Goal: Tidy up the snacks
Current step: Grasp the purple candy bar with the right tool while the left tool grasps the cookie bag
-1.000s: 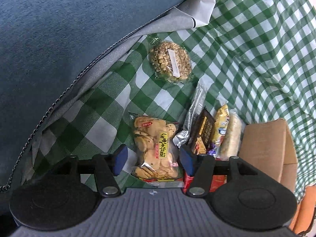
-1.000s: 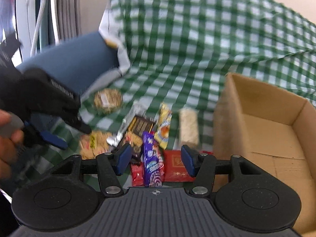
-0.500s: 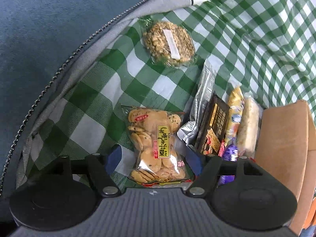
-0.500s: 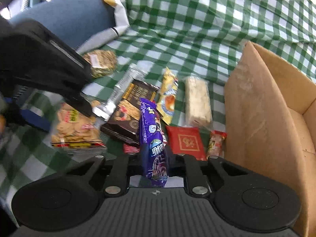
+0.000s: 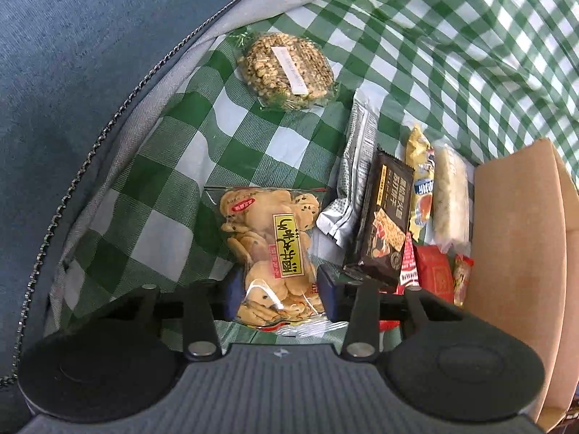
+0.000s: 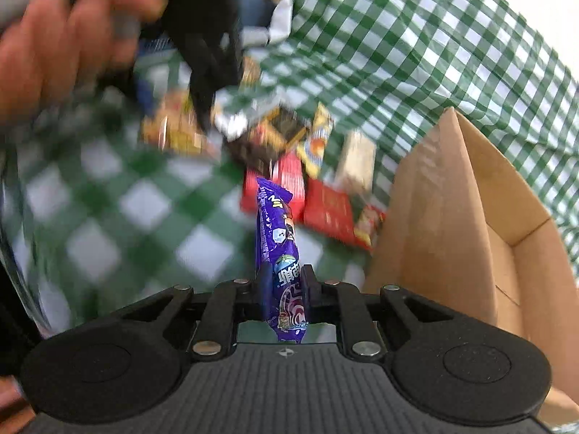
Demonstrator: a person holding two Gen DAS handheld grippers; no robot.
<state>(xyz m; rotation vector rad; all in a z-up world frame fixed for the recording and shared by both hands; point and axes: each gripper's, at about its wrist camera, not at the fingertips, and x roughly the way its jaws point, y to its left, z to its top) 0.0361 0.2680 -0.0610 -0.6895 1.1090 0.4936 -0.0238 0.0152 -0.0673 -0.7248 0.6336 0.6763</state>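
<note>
My left gripper (image 5: 277, 294) has closed on the near end of a clear bag of small biscuits (image 5: 269, 238) with a yellow label, which lies on the green checked cloth (image 5: 173, 195). My right gripper (image 6: 284, 289) is shut on a purple snack packet (image 6: 277, 231) and holds it above the cloth. An open cardboard box (image 6: 481, 217) stands to the right; it also shows in the left wrist view (image 5: 514, 253). A row of snacks lies beside the box: a silver packet (image 5: 353, 177), a dark cracker pack (image 5: 385, 220), a yellow packet (image 5: 419, 181), a pale rice bar (image 5: 450, 195) and red packets (image 5: 432, 271).
A round seed cake in a clear wrapper (image 5: 286, 70) lies further back on the cloth. A blue cushion with a zip (image 5: 72, 72) fills the left side. The person's hand (image 6: 61, 43) and the left gripper show blurred in the right wrist view.
My left gripper's fingers have closed in on the biscuit bag. My right gripper closed on the purple packet and lifted it up and away from the row.
</note>
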